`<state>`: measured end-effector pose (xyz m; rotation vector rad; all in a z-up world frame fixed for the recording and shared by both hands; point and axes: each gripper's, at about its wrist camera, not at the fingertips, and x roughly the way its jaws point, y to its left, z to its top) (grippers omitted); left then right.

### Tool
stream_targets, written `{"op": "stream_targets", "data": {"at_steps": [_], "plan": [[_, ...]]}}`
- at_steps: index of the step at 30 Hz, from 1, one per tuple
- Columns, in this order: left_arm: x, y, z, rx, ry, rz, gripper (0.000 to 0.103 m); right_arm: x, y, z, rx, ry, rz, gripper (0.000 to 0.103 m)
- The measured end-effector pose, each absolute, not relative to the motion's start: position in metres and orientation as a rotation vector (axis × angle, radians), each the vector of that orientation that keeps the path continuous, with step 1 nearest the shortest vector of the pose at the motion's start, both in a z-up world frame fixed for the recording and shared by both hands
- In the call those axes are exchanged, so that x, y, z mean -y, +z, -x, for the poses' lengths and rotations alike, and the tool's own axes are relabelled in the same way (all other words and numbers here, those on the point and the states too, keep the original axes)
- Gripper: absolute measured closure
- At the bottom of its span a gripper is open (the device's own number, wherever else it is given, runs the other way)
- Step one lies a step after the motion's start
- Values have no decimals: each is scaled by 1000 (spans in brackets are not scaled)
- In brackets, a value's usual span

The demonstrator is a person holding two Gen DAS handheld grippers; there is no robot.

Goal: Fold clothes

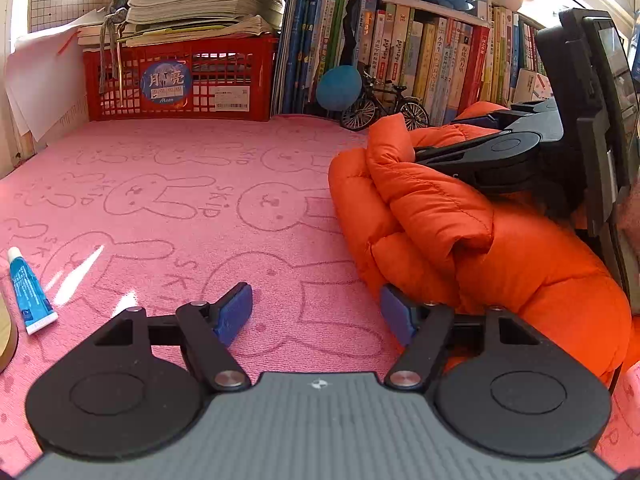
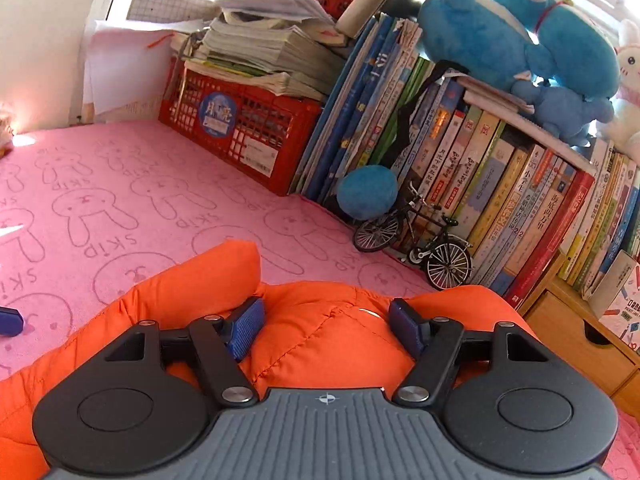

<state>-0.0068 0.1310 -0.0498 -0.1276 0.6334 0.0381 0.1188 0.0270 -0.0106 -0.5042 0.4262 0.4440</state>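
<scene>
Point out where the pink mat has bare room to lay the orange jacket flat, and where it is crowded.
Bare room: the broad stretch of pink mat between the red basket, the orange jacket and the small blue tube. Crowded: the back right corner, where the model bicycle and blue ball stand against the row of books.

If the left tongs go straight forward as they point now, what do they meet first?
The way looks free over the pink mat. The left tongs would probably reach the red basket at the back first. The orange jacket lies right of that line, though depth is uncertain.
</scene>
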Motion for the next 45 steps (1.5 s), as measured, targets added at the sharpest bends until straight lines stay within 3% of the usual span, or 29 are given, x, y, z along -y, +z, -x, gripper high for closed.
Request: {"op": "stream_targets", "data": {"at_steps": [20, 24, 28, 34, 42, 45], "plan": [[-141, -32, 11, -616, 120, 134, 36, -34, -22, -119, -404, 432, 521, 34], [-163, 25, 14, -435, 65, 298, 33, -16, -4, -117, -415, 508, 394, 34], [-150, 46, -7, -361, 77, 344, 33, 25, 21, -120, -434, 593, 81, 33], [-103, 27, -36, -394, 116, 181, 33, 111, 49, -109, -396, 578, -322, 33], [-71, -7, -54, -419, 219, -33, 31, 139, 36, -101, -410, 416, -123, 32], [-67, -16, -55, -409, 238, -101, 28, 143, 22, -102, -443, 420, -165, 19]]}}
